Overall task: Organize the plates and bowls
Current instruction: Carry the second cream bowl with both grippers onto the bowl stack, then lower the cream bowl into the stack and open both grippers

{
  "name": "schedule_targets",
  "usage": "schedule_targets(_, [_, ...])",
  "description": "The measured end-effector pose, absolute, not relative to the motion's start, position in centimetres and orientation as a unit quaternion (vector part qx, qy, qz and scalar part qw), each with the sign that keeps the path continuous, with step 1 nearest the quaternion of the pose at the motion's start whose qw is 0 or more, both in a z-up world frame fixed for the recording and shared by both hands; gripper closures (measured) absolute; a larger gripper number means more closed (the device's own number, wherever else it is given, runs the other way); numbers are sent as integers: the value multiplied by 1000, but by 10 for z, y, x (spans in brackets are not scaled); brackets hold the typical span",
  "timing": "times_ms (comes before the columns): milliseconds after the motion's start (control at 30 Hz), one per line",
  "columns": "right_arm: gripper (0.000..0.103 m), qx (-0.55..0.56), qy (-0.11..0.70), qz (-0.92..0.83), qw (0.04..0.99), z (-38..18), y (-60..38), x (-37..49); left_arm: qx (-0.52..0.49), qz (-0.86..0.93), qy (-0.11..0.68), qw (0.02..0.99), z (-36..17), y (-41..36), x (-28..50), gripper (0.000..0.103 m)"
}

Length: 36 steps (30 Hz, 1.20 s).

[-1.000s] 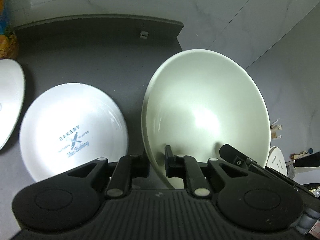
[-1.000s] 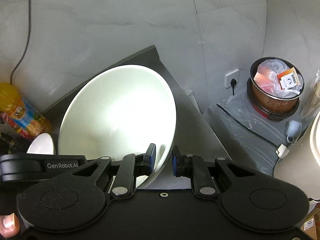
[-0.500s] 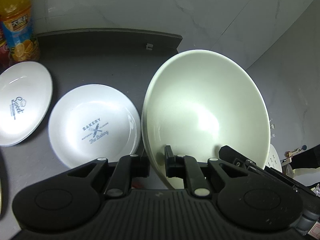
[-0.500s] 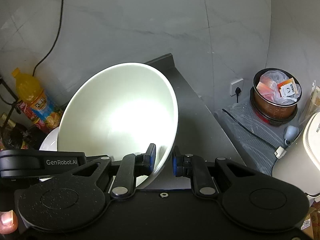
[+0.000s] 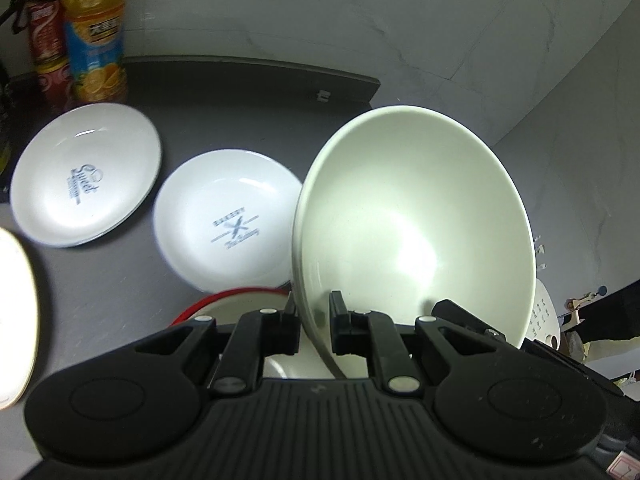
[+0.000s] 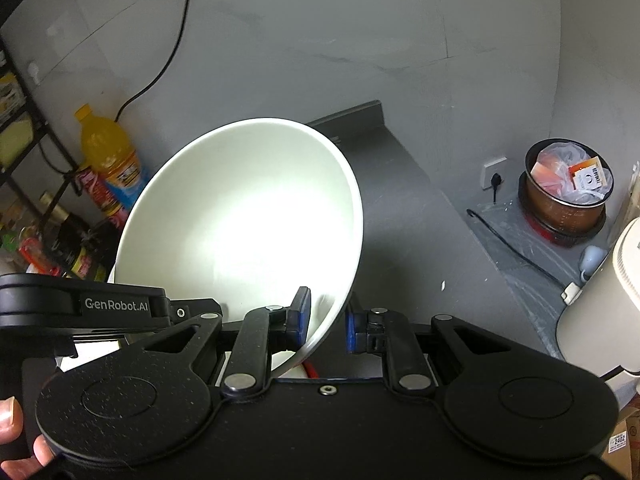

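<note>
Both grippers, left gripper (image 5: 313,322) and right gripper (image 6: 327,320), are clamped on opposite rims of the pale bowl (image 5: 416,224), held tilted above a red-rimmed dish (image 5: 224,300), while two plates (image 5: 228,220) lie unstacked on the counter (image 5: 100,292), so sorting looks barely underway.

Grey marbled wall (image 5: 400,20) rises behind a dark grey counter (image 5: 240,92).
</note>
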State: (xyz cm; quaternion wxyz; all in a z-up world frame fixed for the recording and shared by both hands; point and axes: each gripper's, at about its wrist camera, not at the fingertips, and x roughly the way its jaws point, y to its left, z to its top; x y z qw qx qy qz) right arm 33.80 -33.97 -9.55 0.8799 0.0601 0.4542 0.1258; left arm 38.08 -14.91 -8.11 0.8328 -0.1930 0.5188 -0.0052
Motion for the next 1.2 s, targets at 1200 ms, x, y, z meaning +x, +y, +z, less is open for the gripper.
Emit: schedule_targets(1200, [85,52,518,131,844,-129,-315,295,-211,34,560,800,-117,-105,307,91])
